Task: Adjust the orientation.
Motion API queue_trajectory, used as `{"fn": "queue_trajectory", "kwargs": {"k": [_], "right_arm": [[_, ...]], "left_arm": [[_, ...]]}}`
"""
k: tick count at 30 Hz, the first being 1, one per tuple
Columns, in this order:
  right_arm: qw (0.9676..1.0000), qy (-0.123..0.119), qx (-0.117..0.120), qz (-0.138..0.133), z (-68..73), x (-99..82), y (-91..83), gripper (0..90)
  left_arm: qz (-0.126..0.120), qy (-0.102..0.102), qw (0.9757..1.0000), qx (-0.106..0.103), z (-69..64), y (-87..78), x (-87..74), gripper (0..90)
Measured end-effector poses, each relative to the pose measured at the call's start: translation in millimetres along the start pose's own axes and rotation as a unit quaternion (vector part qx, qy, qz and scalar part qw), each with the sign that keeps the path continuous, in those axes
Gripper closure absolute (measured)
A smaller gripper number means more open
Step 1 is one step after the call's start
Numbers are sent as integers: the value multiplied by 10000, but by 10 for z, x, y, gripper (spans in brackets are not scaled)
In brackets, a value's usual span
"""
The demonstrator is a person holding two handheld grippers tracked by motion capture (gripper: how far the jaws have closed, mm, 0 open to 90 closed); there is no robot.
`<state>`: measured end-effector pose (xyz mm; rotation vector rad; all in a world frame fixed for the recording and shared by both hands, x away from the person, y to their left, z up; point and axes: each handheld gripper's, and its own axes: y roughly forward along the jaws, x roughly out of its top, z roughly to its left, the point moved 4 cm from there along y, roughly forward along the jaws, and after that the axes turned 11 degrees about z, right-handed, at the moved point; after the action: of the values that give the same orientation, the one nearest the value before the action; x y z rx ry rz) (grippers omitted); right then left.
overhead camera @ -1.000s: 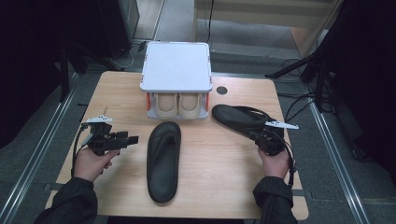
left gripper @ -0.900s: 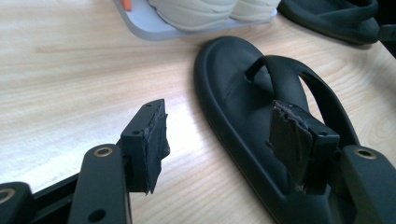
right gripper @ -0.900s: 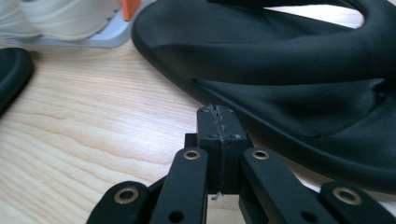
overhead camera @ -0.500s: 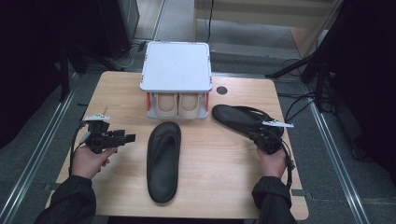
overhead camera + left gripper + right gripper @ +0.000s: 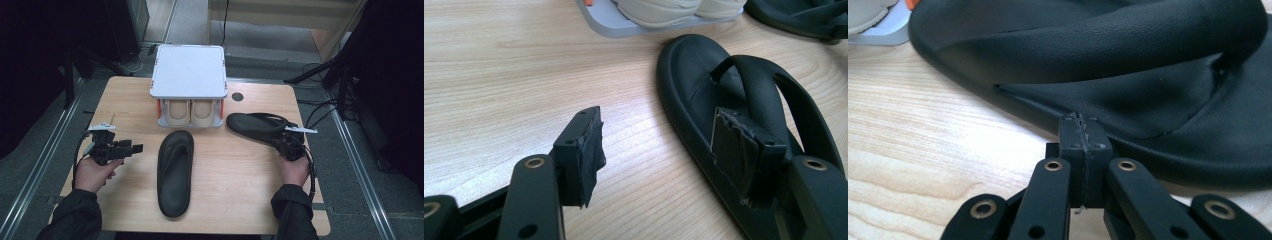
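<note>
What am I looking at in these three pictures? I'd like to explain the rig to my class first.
A person sits at a wooden table, holding a hand-operated two-jaw gripper in each hand. One picture comes from a camera above; the other two come from cameras riding on the grippers, looking along their black jaws. On the table lie two black sandals and a small grey rack with a pair of beige shoes inside. The left gripper is open and empty, aimed at the middle sandal. The right gripper is shut, its tips at the edge of the right sandal; whether it pinches it is unclear.
</note>
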<state>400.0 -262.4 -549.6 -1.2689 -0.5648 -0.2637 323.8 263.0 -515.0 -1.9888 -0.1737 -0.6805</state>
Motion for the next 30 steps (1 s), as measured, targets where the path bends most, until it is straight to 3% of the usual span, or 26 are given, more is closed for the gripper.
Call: {"fn": "queue_trajectory", "kwargs": {"k": [12,18,30], "right_arm": [[9998,208,46,-6,-114,116,45,900],[9998,112,-154,-2,-185,212,80,900],[9995,311,-44,-33,-335,424,182,900]], "left_arm": [[-73,-38,9999,76,9,-55,-72,376],[-60,-30,9999,110,13,-78,-110,376],[-98,-84,9997,201,18,-145,-205,374]]}}
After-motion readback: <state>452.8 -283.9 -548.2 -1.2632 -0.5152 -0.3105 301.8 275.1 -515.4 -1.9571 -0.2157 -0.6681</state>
